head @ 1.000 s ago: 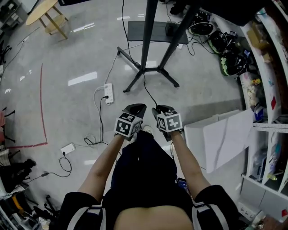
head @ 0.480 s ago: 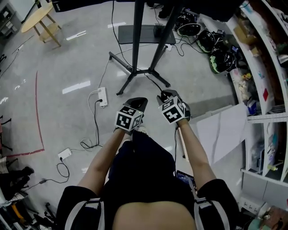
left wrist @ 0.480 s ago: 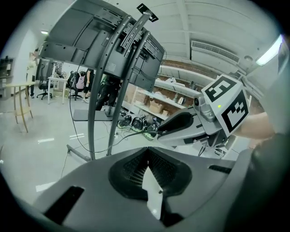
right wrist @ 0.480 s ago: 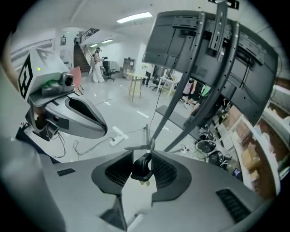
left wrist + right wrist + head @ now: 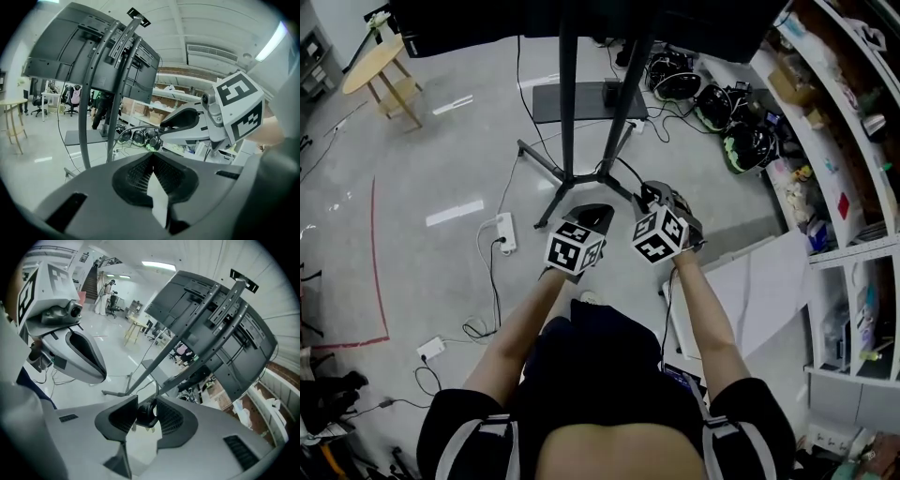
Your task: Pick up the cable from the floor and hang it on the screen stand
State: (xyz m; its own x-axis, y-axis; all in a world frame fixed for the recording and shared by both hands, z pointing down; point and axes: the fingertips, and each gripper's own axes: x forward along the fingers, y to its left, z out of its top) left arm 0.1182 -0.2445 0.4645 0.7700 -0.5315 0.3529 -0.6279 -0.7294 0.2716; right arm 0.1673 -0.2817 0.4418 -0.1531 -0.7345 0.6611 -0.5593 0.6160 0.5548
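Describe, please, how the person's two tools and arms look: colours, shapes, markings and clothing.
The left tool and the right tool have smooth, rounded, light-grey shells with black insets and black ribbed pads inside. Each carries a white cube printed with black square markers. The person wears short black sleeves with pale stripes; the forearms are uncovered.

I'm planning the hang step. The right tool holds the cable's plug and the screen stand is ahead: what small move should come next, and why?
Probably raise the right tool toward a bar of the screen stand. Its jaws grip the cable by its black plug, the stand is apart ahead, and the cable is not hung yet.
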